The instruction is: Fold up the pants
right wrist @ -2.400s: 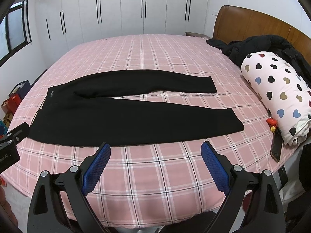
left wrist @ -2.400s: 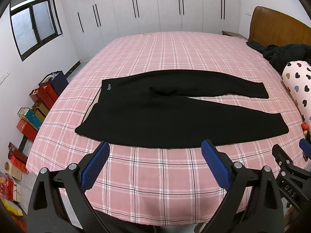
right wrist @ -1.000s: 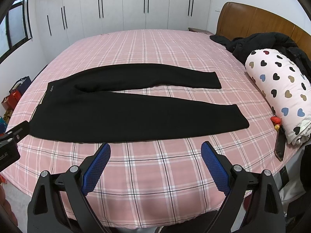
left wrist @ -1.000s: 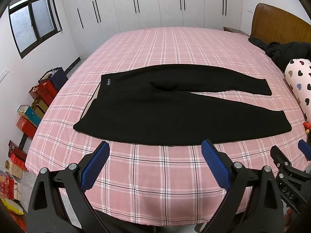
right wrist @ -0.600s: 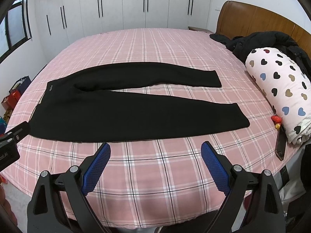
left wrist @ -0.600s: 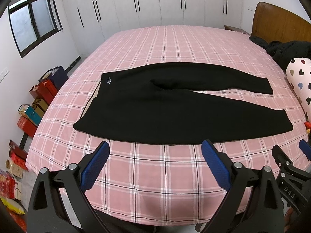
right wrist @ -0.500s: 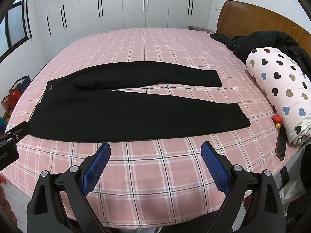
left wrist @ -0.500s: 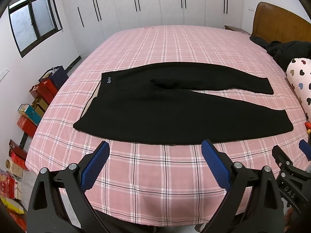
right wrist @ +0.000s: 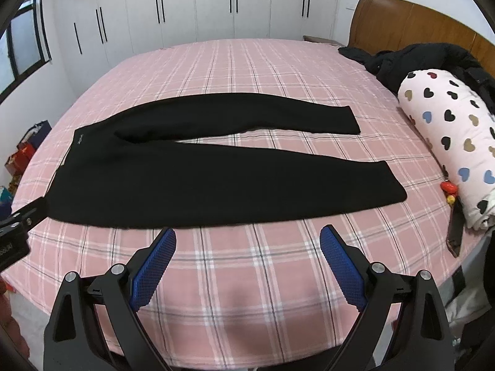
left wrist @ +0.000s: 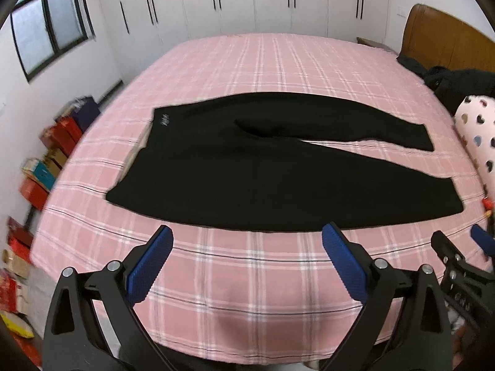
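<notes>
Black pants (left wrist: 263,170) lie flat and spread out on a pink plaid bed (left wrist: 263,293), waistband to the left, both legs running right. They also show in the right wrist view (right wrist: 201,179). My left gripper (left wrist: 247,238) is open and empty, just short of the near leg's front edge. My right gripper (right wrist: 247,241) is open and empty, also just short of that edge. The right gripper's side shows at the left wrist view's right edge (left wrist: 458,266).
A heart-print rolled blanket (right wrist: 448,142) and a dark jacket (right wrist: 433,58) lie by the wooden headboard (right wrist: 402,21) on the right. A dark phone-like object (right wrist: 454,232) and small red toy (right wrist: 448,187) lie near the bed's right edge. Boxes (left wrist: 40,173) stand on the floor at left.
Both grippers have moved forward toward the pants. The near leg's edge now sits just past the fingertips. The pants have not moved.
</notes>
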`<state>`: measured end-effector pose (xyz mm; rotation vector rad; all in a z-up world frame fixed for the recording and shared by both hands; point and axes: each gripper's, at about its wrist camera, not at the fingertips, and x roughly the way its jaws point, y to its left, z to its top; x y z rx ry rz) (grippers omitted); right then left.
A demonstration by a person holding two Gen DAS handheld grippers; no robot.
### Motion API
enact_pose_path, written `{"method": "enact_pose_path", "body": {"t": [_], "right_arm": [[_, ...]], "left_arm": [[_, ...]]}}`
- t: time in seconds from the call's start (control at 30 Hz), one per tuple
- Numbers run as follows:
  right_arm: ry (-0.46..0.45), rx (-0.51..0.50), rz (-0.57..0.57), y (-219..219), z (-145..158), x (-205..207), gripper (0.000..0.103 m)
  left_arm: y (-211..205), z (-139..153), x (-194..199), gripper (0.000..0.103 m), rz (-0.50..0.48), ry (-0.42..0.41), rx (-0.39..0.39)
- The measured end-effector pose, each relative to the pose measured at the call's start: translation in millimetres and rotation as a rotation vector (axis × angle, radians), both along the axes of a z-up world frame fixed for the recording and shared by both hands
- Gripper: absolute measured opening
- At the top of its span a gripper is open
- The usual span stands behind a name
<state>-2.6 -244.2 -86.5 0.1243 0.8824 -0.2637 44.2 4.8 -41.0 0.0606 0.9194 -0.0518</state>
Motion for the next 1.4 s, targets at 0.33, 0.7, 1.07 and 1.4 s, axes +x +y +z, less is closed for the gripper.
{"method": "enact_pose_path", "body": {"t": [0.33,0.7,1.07,1.4], "right_arm": [[0.021,-0.120,-0.097,-184,-40,126,0.092],[0.024,0.076,-0.204,-332,-101,281,0.092],[0.053,0.081,-0.239,-363,-129,331,0.092],[0.130,0.104,-0.224,-374,-145,358,0.087]], "left_arm": [[122,-16,176,0.095,0.207,0.017,-0.174],[224,-82,381,0.095,0.434,0.087,-0.103],[246,-165,461,0.089,0.480,0.273,-0.112],[230,-165,458,0.011,0.427,0.259,-0.133]]}}
